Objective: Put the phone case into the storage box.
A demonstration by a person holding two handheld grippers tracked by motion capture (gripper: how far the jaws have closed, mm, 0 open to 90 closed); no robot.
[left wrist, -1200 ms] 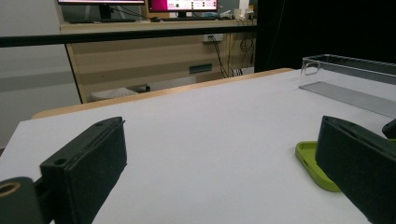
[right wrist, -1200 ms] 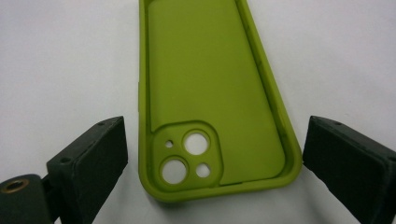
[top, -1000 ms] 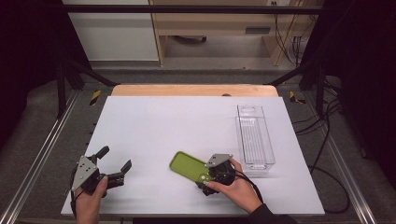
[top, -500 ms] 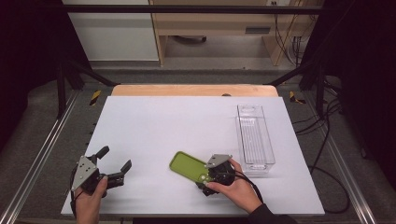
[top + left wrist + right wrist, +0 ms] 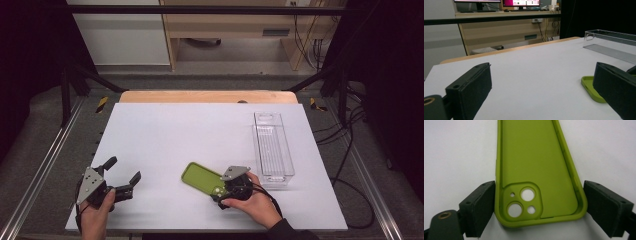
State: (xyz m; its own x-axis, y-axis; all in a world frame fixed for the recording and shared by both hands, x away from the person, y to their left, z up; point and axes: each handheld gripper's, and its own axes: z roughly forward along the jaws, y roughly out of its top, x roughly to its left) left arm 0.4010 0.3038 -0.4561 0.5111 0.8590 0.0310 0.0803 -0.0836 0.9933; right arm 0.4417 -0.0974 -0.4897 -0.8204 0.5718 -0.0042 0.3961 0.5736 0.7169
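A lime-green phone case (image 5: 200, 177) lies inside-up on the white table (image 5: 190, 125), near the front edge. My right gripper (image 5: 219, 191) reaches in from its camera-hole end. In the right gripper view the case (image 5: 536, 165) sits between the jaws, which have just been closing. My right gripper (image 5: 539, 205) now has a pad against each long edge. At the front left my left gripper (image 5: 123, 168) rests in a hand with its jaws wide apart. Nothing lies between the jaws of the left gripper (image 5: 541, 87), and the case (image 5: 590, 86) shows beyond the right-hand jaw.
A clear plastic bin (image 5: 272, 145) stands lengthwise at the right of the table, just beyond my right hand (image 5: 255, 205). It also appears as the clear bin (image 5: 611, 41) in the left gripper view. Metal rails run along both table sides, and a wooden desk stands behind.
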